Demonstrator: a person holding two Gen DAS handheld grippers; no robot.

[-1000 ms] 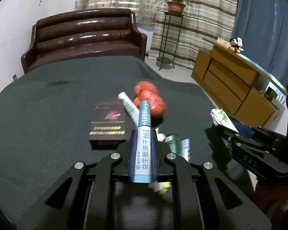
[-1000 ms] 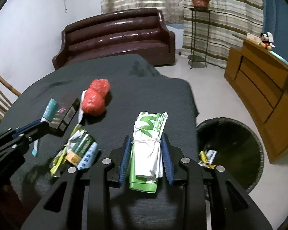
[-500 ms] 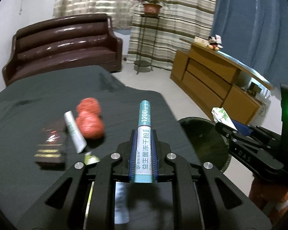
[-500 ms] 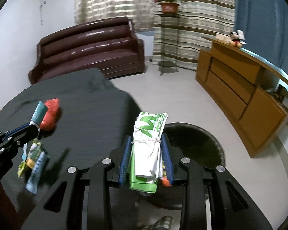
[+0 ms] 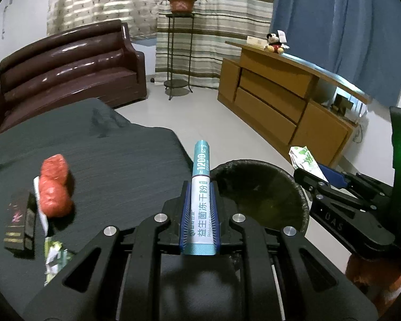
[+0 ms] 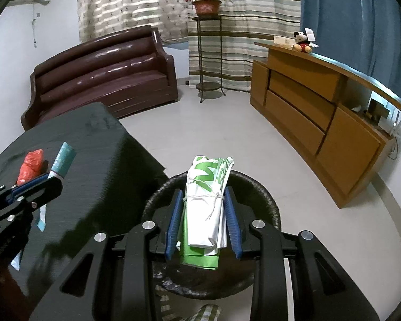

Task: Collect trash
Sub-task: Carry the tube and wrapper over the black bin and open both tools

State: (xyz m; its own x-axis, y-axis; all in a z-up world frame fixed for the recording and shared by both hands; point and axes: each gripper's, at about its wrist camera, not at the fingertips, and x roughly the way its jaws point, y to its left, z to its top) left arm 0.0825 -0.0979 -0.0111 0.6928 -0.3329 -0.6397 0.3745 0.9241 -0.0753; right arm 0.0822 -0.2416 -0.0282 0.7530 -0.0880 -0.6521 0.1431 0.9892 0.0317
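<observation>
My left gripper [image 5: 200, 184] is shut on a teal and white stick sachet [image 5: 201, 187] and holds it at the table's right edge, beside the black trash bin [image 5: 294, 184]. My right gripper [image 6: 203, 195] is shut on a folded white and green plastic bag [image 6: 207, 200] tied with string, held right above the trash bin [image 6: 264, 195]. The left gripper with its sachet [image 6: 62, 160] shows at the left of the right wrist view. The right gripper with its bag [image 5: 303, 160] shows at the right of the left wrist view.
On the dark table [image 5: 120, 165] lie a red crumpled bag [image 5: 54, 190], a dark box [image 5: 20, 222], a white tube and green wrappers [image 5: 54, 256]. A brown sofa [image 5: 66, 64], a plant stand [image 5: 177, 53] and a wooden sideboard [image 5: 280, 101] stand behind, on the pale floor.
Both grippers have swung right, away from the table's trash pile toward the bin. The right gripper now hangs over the bin, and the left has reached the table's edge. Both still hold their items.
</observation>
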